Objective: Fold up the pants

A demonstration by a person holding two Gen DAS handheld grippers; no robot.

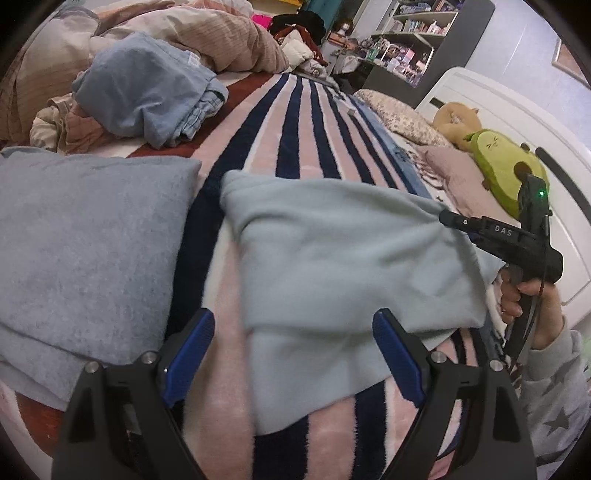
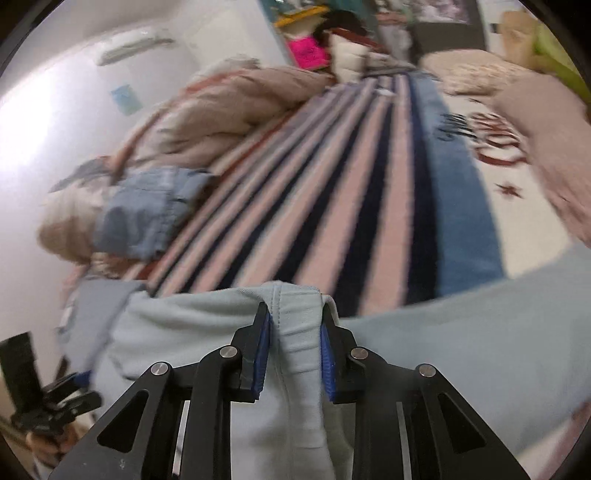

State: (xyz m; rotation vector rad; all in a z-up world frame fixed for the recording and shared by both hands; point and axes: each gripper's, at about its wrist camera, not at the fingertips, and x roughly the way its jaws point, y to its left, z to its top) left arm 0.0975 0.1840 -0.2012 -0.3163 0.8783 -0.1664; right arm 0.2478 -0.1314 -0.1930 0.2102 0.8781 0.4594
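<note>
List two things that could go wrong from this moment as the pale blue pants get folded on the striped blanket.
1. The right gripper pinches only a bunched ridge of the pale blue pants, so the fabric may slip out.
2. The left gripper hangs open above the near edge; unheld, that side could drag and crease on the striped blanket.

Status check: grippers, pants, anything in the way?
Left gripper open above pants. Right gripper shut on pants' bunched edge. Folded grey cloth lies beside, apart.

we're in a home bedroom — a bed under a striped blanket (image 1: 295,122), a rumpled duvet (image 1: 207,40) at its far side, pillows (image 1: 399,114) and an avocado plush toy (image 1: 506,166) by the white headboard (image 1: 491,107), cluttered shelves (image 1: 413,33) beyond it.
</note>
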